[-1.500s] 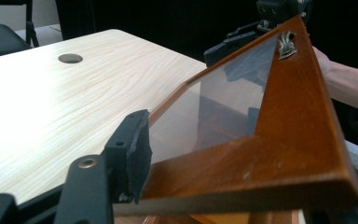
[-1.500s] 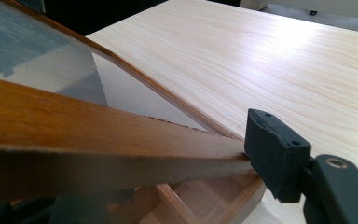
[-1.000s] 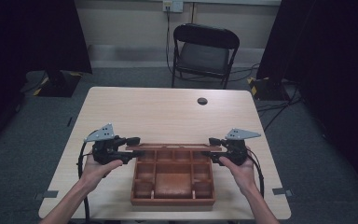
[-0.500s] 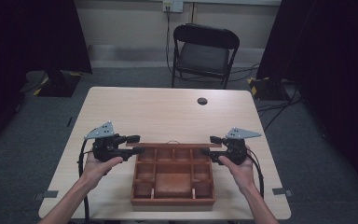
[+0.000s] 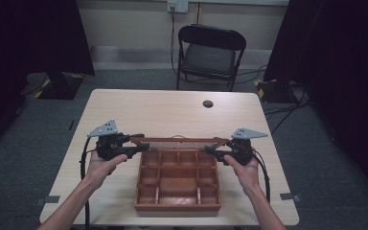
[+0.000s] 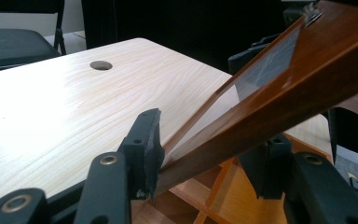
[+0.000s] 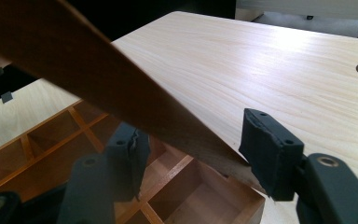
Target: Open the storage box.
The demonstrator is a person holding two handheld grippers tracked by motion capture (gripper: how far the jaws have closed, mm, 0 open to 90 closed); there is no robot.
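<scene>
A brown wooden box [image 5: 177, 207] with several compartments sits on the table's near half. Its hinged lid [image 5: 177, 140], a wooden frame around a clear pane, is swung up along the box's far edge. My left gripper [image 5: 143, 145] grips the lid's left end and my right gripper [image 5: 210, 147] its right end. In the left gripper view the lid frame [image 6: 279, 93] runs between the jaws of the left gripper [image 6: 209, 149], pressed against the left pad. In the right gripper view the lid's edge [image 7: 98, 79] fills the gap of the right gripper [image 7: 198, 149] above the box dividers [image 7: 168, 175].
The light wooden table [image 5: 172, 115] has a round cable hole [image 5: 208, 103] near its far edge. A black folding chair [image 5: 208, 52] stands behind the table. Dark curtains hang on both sides.
The lid has swung higher, its top edge rising and moving toward the far side. Both grippers went up and slightly away with it, still holding its ends.
</scene>
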